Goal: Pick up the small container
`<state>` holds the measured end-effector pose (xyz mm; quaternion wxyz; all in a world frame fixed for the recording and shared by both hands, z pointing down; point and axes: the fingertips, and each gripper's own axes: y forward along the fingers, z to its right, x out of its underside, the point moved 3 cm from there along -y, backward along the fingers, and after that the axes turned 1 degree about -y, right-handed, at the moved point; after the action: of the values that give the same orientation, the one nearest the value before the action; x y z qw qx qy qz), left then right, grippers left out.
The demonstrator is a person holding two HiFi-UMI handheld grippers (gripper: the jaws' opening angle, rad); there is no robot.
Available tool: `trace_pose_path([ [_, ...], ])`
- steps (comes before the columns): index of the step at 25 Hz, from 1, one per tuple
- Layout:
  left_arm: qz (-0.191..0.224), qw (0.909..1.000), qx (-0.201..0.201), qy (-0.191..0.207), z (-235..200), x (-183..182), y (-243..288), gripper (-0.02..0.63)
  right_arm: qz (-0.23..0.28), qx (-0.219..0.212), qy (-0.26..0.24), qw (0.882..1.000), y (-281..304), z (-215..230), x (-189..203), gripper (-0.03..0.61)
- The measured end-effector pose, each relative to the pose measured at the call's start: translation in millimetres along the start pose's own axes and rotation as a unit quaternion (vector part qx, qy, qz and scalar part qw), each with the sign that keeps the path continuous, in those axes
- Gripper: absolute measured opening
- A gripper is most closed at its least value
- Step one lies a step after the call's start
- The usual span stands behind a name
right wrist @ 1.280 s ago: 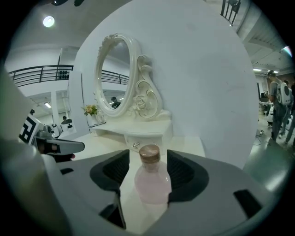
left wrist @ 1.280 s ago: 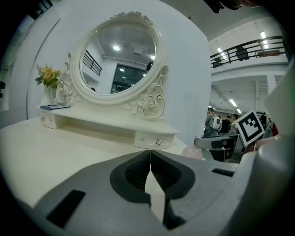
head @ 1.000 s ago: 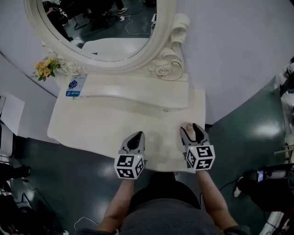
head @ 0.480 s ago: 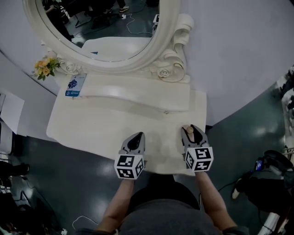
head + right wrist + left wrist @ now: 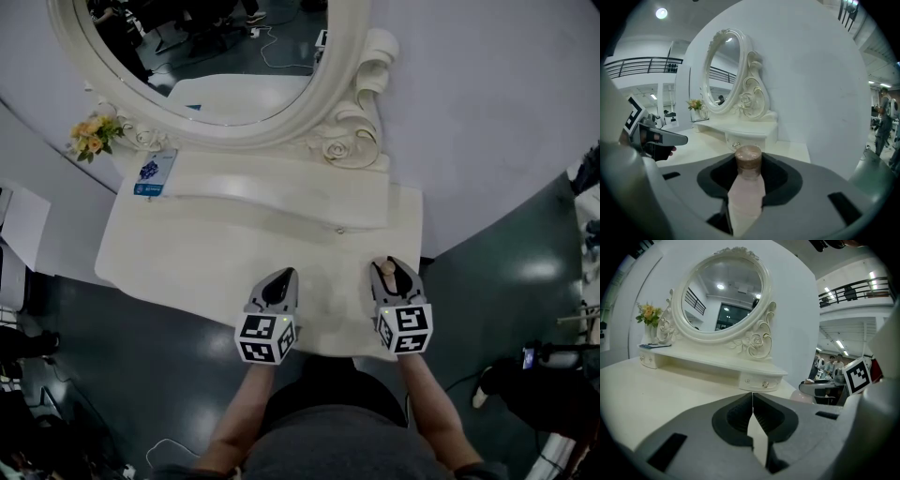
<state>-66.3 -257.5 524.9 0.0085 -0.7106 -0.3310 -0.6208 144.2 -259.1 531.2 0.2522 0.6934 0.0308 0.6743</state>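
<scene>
The small container (image 5: 748, 161) is a pale pink bottle with a brown cap, standing upright between the jaws of my right gripper (image 5: 749, 164). Those jaws have just been closing, and they now hug the bottle's sides. In the head view the container (image 5: 382, 269) peeks out at the tips of the right gripper (image 5: 391, 268), near the front right corner of the cream dressing table (image 5: 216, 253). My left gripper (image 5: 279, 279) hovers over the table's front edge; its jaws (image 5: 752, 401) meet with nothing between them.
An oval mirror (image 5: 206, 56) in a carved frame stands at the back on a raised shelf with a small drawer (image 5: 339, 228). Yellow flowers (image 5: 92, 139) and a blue card (image 5: 154, 175) sit at the back left. Dark floor surrounds the table.
The right gripper's jaws have narrowed around the container. Both hands have stayed nearly where they were.
</scene>
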Motion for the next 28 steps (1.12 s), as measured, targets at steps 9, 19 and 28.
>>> trace_pose_path([
  [9,0.007,0.9999,-0.008,0.002,-2.4,-4.9,-6.5,0.008,0.019,-0.013,0.015,1.000,-6.5,-8.4,-4.0,0.147],
  [19,0.025,0.9994,-0.026,-0.002,-8.2,-8.6,-21.2,0.008,0.060,-0.043,-0.002,0.997,-19.6,-30.4,-43.1,0.147],
  [28,0.042,0.9983,-0.039,0.000,-14.9,-16.9,-34.1,0.008,0.106,-0.056,-0.011,0.993,-34.1,-40.8,-83.0,0.147],
])
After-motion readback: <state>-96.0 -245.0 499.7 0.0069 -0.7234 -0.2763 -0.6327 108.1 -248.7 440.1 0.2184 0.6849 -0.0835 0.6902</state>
